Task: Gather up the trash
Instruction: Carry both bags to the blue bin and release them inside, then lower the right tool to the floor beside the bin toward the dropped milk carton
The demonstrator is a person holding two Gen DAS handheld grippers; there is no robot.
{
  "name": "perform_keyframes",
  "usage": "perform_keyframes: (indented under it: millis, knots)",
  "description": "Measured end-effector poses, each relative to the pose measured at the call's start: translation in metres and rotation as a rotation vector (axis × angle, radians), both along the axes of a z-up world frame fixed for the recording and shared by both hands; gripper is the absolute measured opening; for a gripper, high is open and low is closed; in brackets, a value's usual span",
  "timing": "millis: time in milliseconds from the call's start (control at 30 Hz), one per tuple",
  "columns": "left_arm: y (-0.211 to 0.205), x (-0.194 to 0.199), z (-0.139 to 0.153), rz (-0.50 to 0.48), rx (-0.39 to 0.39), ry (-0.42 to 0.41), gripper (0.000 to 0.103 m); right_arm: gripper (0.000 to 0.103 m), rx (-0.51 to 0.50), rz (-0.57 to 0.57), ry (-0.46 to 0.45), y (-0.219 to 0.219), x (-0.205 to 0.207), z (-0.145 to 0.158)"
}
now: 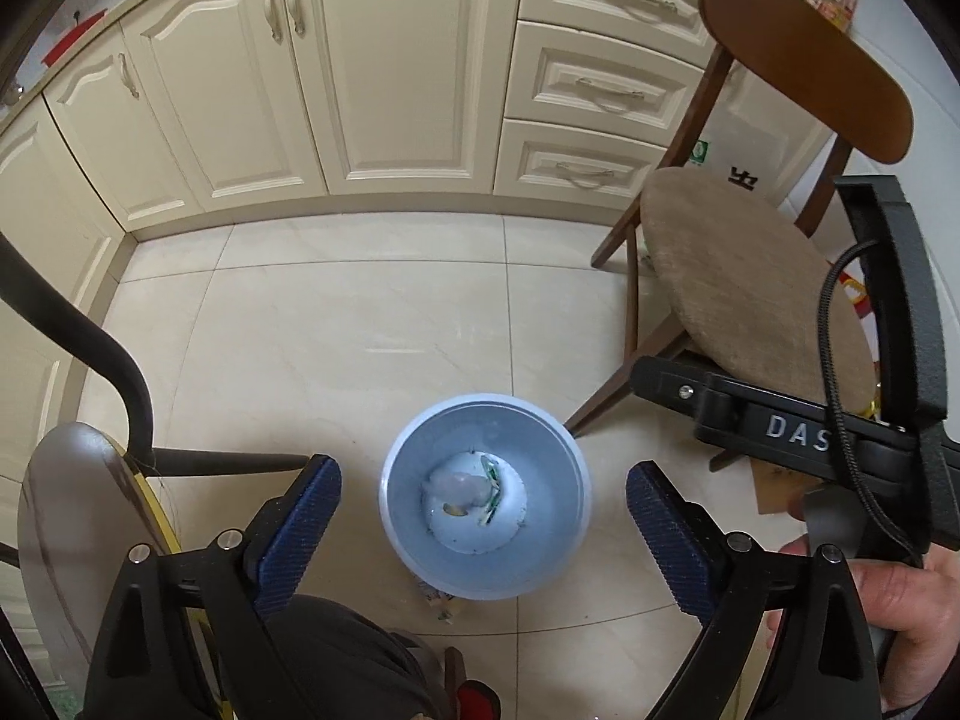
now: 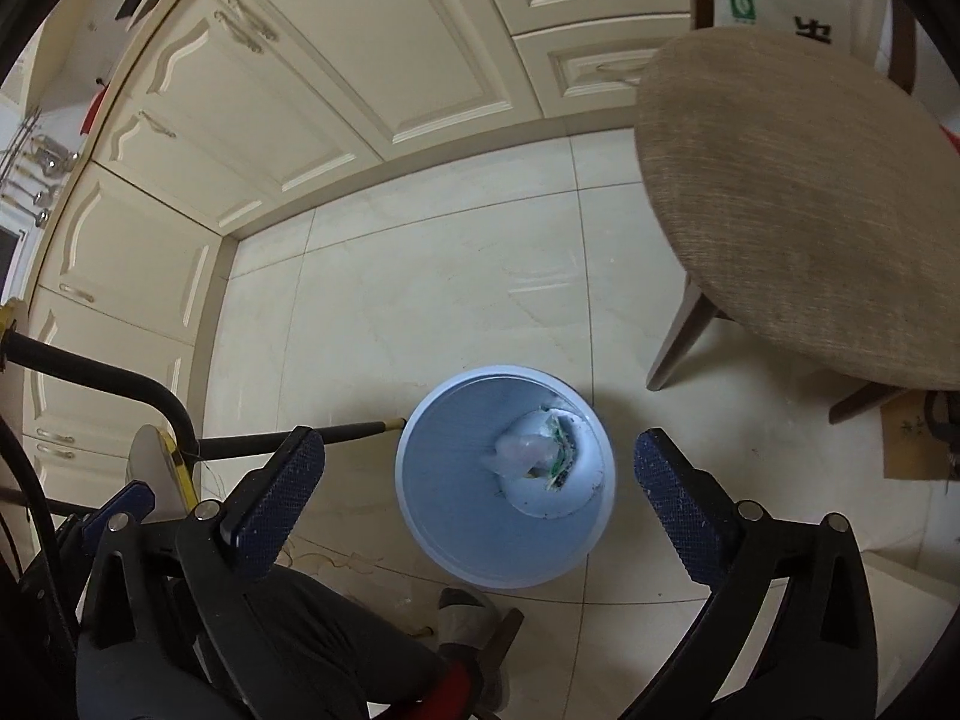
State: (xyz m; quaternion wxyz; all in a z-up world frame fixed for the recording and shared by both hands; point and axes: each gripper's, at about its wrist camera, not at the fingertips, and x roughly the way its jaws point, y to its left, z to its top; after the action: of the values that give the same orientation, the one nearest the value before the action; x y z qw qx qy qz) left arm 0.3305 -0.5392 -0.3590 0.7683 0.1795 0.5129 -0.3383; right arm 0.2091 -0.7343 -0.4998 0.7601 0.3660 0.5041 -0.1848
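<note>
Blue bin (image 2: 420, 516) stands on open tile (image 2: 420, 312), chair (image 2: 810, 210) nearby.

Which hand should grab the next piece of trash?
Probably the left gripper: a small scrap lies on the floor beside the blue bin, close under its open jaws. The right gripper is open too, but I see no scrap near it.

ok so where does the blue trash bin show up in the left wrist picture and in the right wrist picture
Left wrist: the blue trash bin sits low at centre, on the floor between the left claw's open fingers.
Right wrist: the bin is low, just right of centre, between the right claw's open fingers.
Shared landmark: the wooden chair, up and to the right of the bin.
</note>
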Motion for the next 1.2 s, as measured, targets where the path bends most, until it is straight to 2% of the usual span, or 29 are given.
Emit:
perform_keyframes:
  millis: [200, 433, 700, 800, 867, 900, 967, 1033, 1133, 1200]
  knots:
    - [0.02, -0.013, 0.004, 0.011, -0.012, 0.011, 0.094, 0.103, -0.021, -0.011, -0.001, 0.007, -0.02, 0.007]
    - [0.035, -0.024, -0.033, 0.068, 0.032, 0.067, 0.094, 0.103, -0.033, -0.019, 0.033, 0.026, -0.052, -0.009]
    - [0.024, -0.01, -0.11, 0.187, 0.143, 0.155, 0.094, 0.103, -0.02, -0.013, 0.109, 0.044, -0.068, -0.075]
    - [0.016, 0.004, -0.147, 0.255, 0.201, 0.193, 0.093, 0.103, 0.013, -0.033, 0.114, 0.041, -0.074, -0.107]
    - [0.008, 0.017, -0.165, 0.31, 0.204, 0.236, 0.093, 0.103, 0.021, -0.032, 0.138, 0.039, -0.077, -0.129]
    - [0.003, 0.023, -0.174, 0.323, 0.217, 0.227, 0.093, 0.103, 0.022, -0.029, 0.145, 0.039, -0.078, -0.135]
    - [-0.007, 0.032, -0.197, 0.338, 0.281, 0.182, 0.093, 0.103, 0.019, -0.014, 0.166, 0.039, -0.082, -0.155]
    - [-0.006, 0.041, -0.225, 0.385, 0.351, 0.217, 0.086, 0.103, 0.011, 0.01, 0.177, 0.042, -0.086, -0.169]
    - [0.0, 0.053, -0.258, 0.47, 0.434, 0.264, 0.083, 0.102, 0.019, 0.05, 0.198, 0.051, -0.093, -0.192]
    - [-0.003, 0.061, -0.274, 0.491, 0.461, 0.27, 0.082, 0.102, 0.021, 0.08, 0.205, 0.062, -0.097, -0.207]
